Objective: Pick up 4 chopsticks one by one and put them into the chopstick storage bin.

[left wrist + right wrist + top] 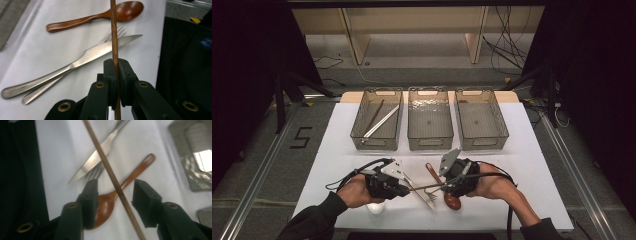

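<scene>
clamping the chopstick [114, 37], left tongs [116, 65] hold it between the parted right tongs [115, 191].

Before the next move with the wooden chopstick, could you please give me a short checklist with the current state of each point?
1. Left tongs shut on the wooden chopstick: ok, both pads press on it.
2. Right tongs released: ok, the jaws stand apart with the chopstick passing between them untouched.
3. Chopstick clear of the knife, fork and wooden spoon: ok, it is held above them.
4. Left tray ready to take it: ok, it already holds a wooden and a pale chopstick, with room left.
5. Grip point near the chopstick's middle: cannot tell.
</scene>
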Demonstrator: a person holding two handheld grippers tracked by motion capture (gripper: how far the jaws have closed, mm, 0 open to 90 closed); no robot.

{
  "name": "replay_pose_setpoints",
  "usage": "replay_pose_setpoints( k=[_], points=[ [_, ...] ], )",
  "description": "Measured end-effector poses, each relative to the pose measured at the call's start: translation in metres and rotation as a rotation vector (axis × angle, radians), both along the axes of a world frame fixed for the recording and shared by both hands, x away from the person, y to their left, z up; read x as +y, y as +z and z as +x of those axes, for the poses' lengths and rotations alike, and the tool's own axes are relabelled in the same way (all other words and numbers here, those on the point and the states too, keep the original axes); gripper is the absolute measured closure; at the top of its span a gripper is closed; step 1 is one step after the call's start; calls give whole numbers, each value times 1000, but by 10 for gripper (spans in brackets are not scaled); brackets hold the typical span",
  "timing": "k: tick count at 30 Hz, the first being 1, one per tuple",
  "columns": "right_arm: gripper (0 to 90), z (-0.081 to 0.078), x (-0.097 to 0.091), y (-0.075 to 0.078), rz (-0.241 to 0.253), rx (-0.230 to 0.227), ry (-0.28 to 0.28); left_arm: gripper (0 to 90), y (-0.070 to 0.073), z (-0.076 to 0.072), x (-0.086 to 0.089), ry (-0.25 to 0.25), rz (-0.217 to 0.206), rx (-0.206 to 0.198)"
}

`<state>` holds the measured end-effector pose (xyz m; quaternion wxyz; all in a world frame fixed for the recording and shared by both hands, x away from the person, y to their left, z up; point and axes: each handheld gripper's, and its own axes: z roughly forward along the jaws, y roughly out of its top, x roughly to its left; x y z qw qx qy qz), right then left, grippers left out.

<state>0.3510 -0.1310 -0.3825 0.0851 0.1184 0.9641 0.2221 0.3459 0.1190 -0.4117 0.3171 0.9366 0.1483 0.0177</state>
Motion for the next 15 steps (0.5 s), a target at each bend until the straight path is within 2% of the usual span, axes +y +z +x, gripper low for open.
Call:
replay_pose_setpoints(
  k=[4,5,8,13,15],
  points=[
    [455,3,-9,2,87,-23,-85,857,1,4,7,60,-7,-5],
    [442,3,-12,2,109,-26,-103,857,1,6,9,88,-10,-7],
    [421,5,-19,1,180,2,-161,857,1,10,13,141,-21,-4],
    [381,6,-27,-1,224,-15,-238,857,2,15,20,195,-25,-7],
    [367,6,-29,-1,238,-8,-257,857,2,16,22,218,-29,-11]
  ],
)
